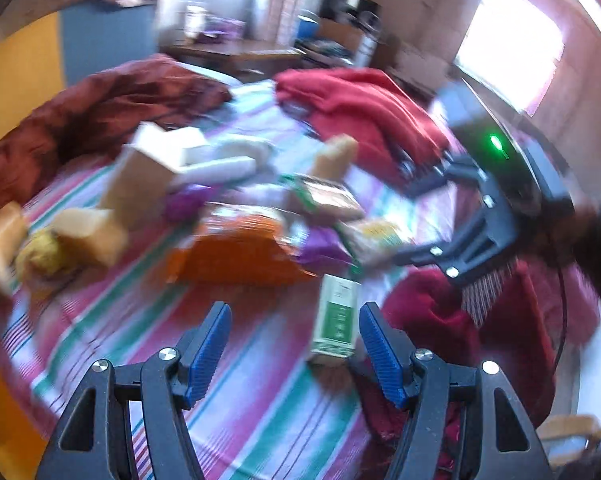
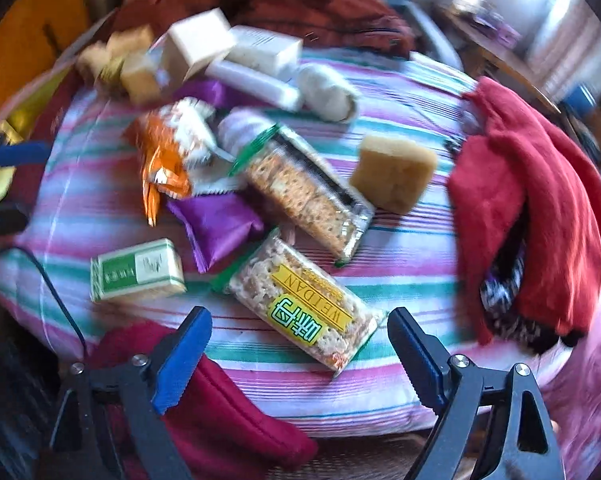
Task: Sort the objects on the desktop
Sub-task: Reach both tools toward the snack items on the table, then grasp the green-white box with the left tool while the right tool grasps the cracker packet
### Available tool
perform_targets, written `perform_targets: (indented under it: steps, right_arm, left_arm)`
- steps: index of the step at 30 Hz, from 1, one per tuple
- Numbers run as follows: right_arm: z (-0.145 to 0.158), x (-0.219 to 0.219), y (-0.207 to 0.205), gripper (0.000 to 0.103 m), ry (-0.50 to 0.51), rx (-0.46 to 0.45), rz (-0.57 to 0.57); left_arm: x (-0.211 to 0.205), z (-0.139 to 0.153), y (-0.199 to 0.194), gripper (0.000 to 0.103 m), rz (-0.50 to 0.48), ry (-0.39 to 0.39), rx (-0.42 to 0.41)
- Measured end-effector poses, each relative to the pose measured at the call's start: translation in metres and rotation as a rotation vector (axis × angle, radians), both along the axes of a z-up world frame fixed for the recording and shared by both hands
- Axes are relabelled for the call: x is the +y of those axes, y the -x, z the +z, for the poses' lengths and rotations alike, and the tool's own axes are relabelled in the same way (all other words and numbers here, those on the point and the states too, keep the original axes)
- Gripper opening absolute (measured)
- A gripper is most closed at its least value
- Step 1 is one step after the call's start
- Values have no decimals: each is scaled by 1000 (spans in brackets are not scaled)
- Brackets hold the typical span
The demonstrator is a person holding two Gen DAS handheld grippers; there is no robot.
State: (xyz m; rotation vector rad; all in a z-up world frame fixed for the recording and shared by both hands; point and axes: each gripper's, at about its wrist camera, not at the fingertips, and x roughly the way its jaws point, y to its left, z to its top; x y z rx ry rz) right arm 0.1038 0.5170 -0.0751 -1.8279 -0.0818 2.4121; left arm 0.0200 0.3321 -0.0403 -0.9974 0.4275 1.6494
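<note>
Cracker pack (image 2: 300,312) lies diagonal between gaping right tool (image 2: 298,344); left tool (image 1: 294,344) open, empty.

Home bedroom, striped bedsheet (image 2: 400,240), rumpled quilt (image 1: 100,112), window (image 1: 508,44)

Open right tongs (image 2: 298,354) hover over a yellow-labelled cracker packet (image 2: 300,304) on the striped cloth (image 2: 412,268)

Bare striped sheet (image 2: 400,264) between cracker packet (image 2: 300,308) and red cloth (image 2: 520,208)
</note>
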Motion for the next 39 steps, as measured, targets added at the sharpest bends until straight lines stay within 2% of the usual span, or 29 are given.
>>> perform_targets:
  steps: [3, 6, 10, 13, 15, 16, 17, 18, 19, 22, 27, 34, 39]
  right_arm:
    - [-8, 4, 8, 91, -9, -53, 66]
    - [-21, 7, 14, 91, 2, -105, 105]
    - [-37, 8, 20, 91, -8, -140, 131]
    - [-45, 6, 20, 84, -7, -167, 150]
    - [-43, 5, 18, 79, 14, -159, 159]
    - [-41, 3, 17, 72, 25, -153, 167]
    - [-40, 2, 15, 65, 31, -152, 173]
    - [-39, 0, 13, 63, 27, -151, 179]
    - [-38, -2, 11, 59, 27, -152, 185]
    - [-33, -9, 6, 53, 14, -145, 190]
    - [-18, -12, -7, 53, -11, -95, 153]
    - [20, -9, -30, 52, -21, 64, 6]
    - [50, -38, -29, 52, 16, 195, -5]
  left_arm:
    - [17, -10, -8, 67, -74, 28, -27]
    - [30, -21, -15, 68, -126, 78, -20]
    - [43, -35, -20, 68, -161, 122, -23]
    - [49, -44, -22, 66, -172, 151, -39]
    - [50, -49, -23, 60, -171, 158, -46]
    - [50, -52, -23, 54, -161, 164, -50]
    - [49, -55, -23, 43, -149, 163, -53]
    - [47, -57, -22, 36, -138, 158, -63]
    - [44, -59, -21, 33, -127, 150, -77]
    - [29, -57, -17, 33, -80, 106, -99]
    - [2, -41, -14, 33, -21, 25, -99]
    - [-13, -21, 4, 33, 66, -64, -106]
    - [-37, 1, 12, 33, 158, -147, -96]
